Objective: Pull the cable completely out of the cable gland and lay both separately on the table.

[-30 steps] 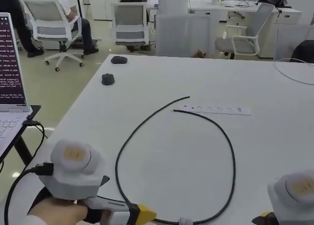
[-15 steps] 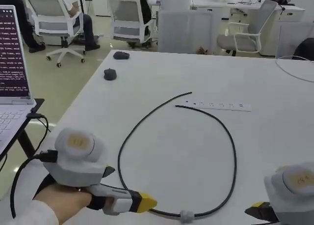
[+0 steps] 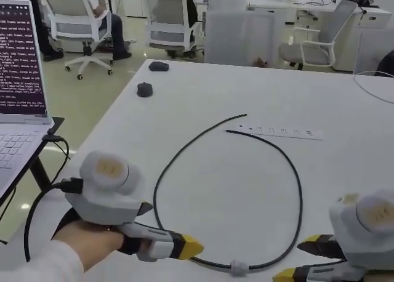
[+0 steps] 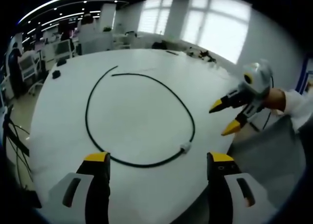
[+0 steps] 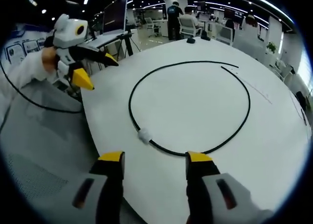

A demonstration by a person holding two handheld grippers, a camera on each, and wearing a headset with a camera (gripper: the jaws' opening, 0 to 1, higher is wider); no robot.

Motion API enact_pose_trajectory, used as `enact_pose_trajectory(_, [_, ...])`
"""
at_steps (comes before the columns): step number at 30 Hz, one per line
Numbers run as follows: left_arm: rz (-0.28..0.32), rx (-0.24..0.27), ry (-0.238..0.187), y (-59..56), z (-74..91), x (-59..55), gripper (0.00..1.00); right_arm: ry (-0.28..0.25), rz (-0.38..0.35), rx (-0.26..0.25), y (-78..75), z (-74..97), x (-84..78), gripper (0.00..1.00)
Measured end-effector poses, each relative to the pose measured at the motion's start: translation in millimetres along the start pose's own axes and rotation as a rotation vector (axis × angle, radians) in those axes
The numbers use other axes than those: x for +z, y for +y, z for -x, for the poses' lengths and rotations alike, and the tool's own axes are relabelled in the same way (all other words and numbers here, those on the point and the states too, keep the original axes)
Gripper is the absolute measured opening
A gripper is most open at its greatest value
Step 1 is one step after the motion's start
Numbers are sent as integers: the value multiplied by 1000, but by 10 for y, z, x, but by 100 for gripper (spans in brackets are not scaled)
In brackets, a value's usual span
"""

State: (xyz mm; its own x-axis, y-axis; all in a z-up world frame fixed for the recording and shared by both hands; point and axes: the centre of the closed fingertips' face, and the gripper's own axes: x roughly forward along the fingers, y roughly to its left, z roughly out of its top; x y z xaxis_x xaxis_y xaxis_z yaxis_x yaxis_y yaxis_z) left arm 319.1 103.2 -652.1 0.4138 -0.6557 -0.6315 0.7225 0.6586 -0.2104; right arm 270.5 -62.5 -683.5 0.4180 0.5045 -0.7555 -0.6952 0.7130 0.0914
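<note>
Both empty and gaping, left gripper [image 4: 159, 157] and right gripper [image 5: 154, 157] flank the cable gland [image 3: 238, 268] threaded on the looped cable [image 3: 300, 196] just ahead; tugging without pinning the gland likely drags everything together.

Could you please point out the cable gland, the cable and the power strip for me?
cable gland [image 3: 239, 268], head view, middle of its white body.
cable [image 3: 300, 199], head view, right-hand side of the black loop.
power strip [image 3: 283, 133], head view, middle of its top face.
</note>
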Motion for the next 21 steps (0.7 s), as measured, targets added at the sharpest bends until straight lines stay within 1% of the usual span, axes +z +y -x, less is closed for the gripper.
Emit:
enact_pose_trajectory(4, [-6, -5, 2, -15, -8, 0, 81, 4, 34, 21, -24, -71, 22, 50])
enact_pose_trajectory(10, [-7, -7, 7, -17, -15, -9, 80, -14, 110, 63, -12, -187, 114, 47])
enact_pose_trajectory(13, [-7, -7, 13, -20, -20, -22, 80, -24, 159, 92, 20, -287, 141, 45])
enact_pose_trajectory(17, [-7, -10, 18, -23, -28, -35, 80, -12, 229, 131, 67, -442, 94, 42])
enact_pose_trajectory(21, [-5, -9, 23, -15, -37, -48, 80, 0, 326, 185, 152, -605, 22, 37])
